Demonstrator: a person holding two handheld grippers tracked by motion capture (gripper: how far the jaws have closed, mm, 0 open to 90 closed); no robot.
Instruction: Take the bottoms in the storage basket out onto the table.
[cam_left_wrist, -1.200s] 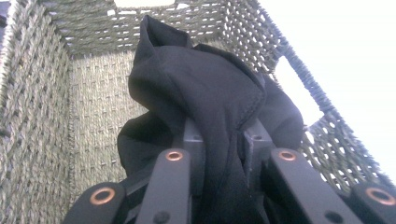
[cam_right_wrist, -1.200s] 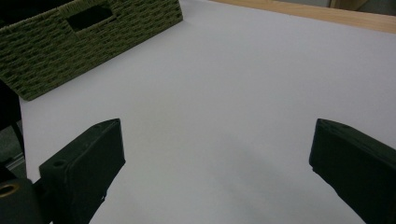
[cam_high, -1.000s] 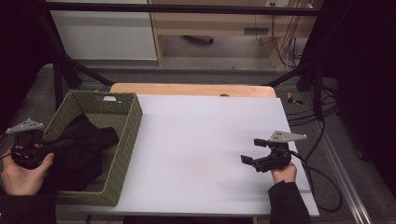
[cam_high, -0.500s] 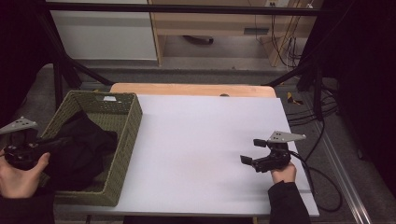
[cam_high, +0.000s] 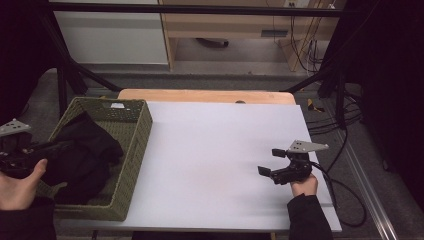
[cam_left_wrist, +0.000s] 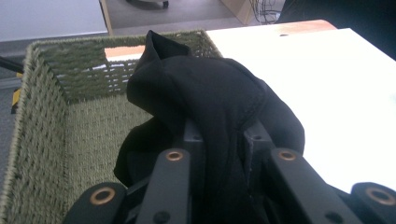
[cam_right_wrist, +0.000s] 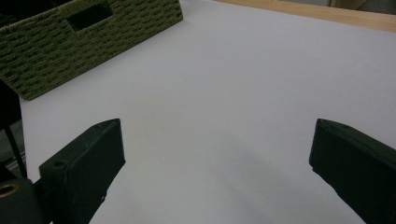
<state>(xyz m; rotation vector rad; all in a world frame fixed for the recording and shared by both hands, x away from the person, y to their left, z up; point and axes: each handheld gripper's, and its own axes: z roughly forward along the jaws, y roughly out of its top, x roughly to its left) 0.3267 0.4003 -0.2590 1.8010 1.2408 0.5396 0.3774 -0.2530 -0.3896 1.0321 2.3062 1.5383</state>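
Note:
A black cloth (cam_high: 82, 152) lies bunched in a green woven basket (cam_high: 137, 145) at the table's left. My left gripper (cam_high: 62, 146) reaches over the basket's left wall from the left. In the left gripper view it (cam_left_wrist: 223, 135) is shut on a fold of the black cloth (cam_left_wrist: 210, 88), which humps up above the jaws. My right gripper (cam_high: 270, 161) rests low over the white table (cam_high: 210, 150) at the right, open, with nothing between its fingers. The right gripper view shows its jaws (cam_right_wrist: 217, 128) spread wide over bare white tabletop.
A wooden strip (cam_high: 205, 95) runs along the table's far edge. Black frame posts stand at both sides, and cables (cam_high: 345, 185) trail off the right edge. In the right gripper view the basket (cam_right_wrist: 84, 32) stands far off at upper left.
My left gripper has drawn back a little toward the left with the black cloth in it, stretching the cloth toward the basket's left wall. The right gripper has stayed put.

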